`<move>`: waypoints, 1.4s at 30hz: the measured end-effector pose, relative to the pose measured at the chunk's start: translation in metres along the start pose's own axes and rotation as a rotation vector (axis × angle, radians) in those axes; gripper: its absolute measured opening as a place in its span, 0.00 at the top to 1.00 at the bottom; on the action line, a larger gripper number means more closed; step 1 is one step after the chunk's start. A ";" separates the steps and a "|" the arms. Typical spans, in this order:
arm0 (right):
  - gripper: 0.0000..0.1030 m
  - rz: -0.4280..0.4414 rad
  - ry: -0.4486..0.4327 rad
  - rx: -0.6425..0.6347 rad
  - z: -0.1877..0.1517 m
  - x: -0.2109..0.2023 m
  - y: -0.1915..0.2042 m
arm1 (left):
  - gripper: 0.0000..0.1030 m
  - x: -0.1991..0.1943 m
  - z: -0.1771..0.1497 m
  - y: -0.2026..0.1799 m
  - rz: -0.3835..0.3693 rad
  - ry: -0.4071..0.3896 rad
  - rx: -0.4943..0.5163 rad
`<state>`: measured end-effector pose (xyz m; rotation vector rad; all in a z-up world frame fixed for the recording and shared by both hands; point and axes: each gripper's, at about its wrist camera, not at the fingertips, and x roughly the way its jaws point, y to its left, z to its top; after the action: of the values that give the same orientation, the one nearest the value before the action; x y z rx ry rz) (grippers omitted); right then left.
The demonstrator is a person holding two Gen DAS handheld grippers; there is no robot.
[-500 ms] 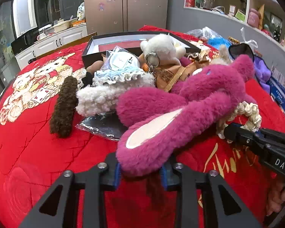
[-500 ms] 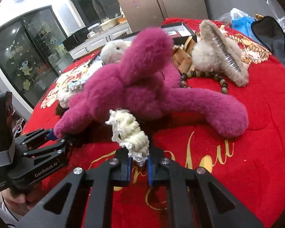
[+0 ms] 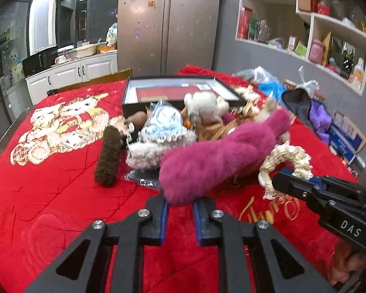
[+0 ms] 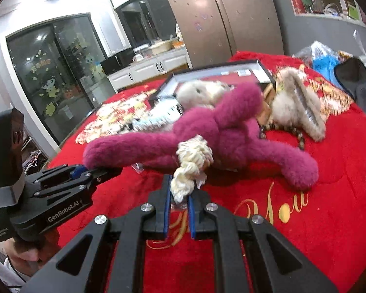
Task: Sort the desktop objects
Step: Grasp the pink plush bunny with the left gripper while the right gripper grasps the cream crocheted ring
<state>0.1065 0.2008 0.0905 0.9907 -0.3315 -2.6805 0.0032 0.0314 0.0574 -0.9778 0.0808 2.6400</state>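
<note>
Left gripper (image 3: pixel 180 204) pinches a limb tip of the magenta plush toy (image 3: pixel 222 156); its long axis runs ahead-right. Right gripper (image 4: pixel 178 195) pinches the cream knitted scrunchie (image 4: pixel 191 164), lying against the plush. Beyond: open black box (image 3: pixel 131 92) holding red cards, no toys.

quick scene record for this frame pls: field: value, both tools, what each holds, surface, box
left tool: shut on pink plush toy, gripping one limb tip
right tool: shut on cream knitted ring
ring position: against the pink plush toy's front
surface: red quilted cloth with gold lettering
box: black tray, open, behind the pile
pile: brown fuzzy roll, white plush, bead string
</note>
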 end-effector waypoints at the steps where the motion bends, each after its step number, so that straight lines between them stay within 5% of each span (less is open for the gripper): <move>1: 0.88 -0.002 -0.008 -0.004 0.001 -0.004 0.003 | 1.00 -0.005 0.002 0.001 0.002 -0.014 -0.003; 7: 0.88 0.000 -0.055 -0.009 0.007 -0.030 0.016 | 1.00 -0.029 0.004 0.012 0.011 -0.073 -0.011; 14: 0.88 -0.004 -0.064 0.000 0.003 -0.041 0.022 | 0.99 -0.023 -0.012 0.018 -0.076 -0.019 -0.024; 16: 0.88 0.000 -0.056 0.008 0.002 -0.038 0.018 | 0.84 -0.020 -0.016 0.014 -0.090 -0.018 -0.017; 18: 0.88 -0.004 -0.051 0.013 0.000 -0.036 0.015 | 0.52 -0.018 -0.018 0.007 -0.075 -0.035 0.012; 22: 0.88 -0.018 -0.044 0.018 -0.002 -0.036 0.007 | 0.43 -0.009 -0.014 0.002 -0.059 -0.049 0.038; 31: 0.88 -0.019 -0.014 0.059 -0.001 -0.025 -0.018 | 0.42 0.031 -0.006 -0.015 -0.113 0.059 0.092; 42: 0.88 -0.001 0.008 0.106 -0.001 -0.011 -0.039 | 0.36 0.057 -0.010 -0.045 0.007 0.087 0.277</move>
<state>0.1084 0.2413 0.0848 1.0316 -0.4764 -2.6826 -0.0167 0.0886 0.0152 -0.9949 0.4576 2.5034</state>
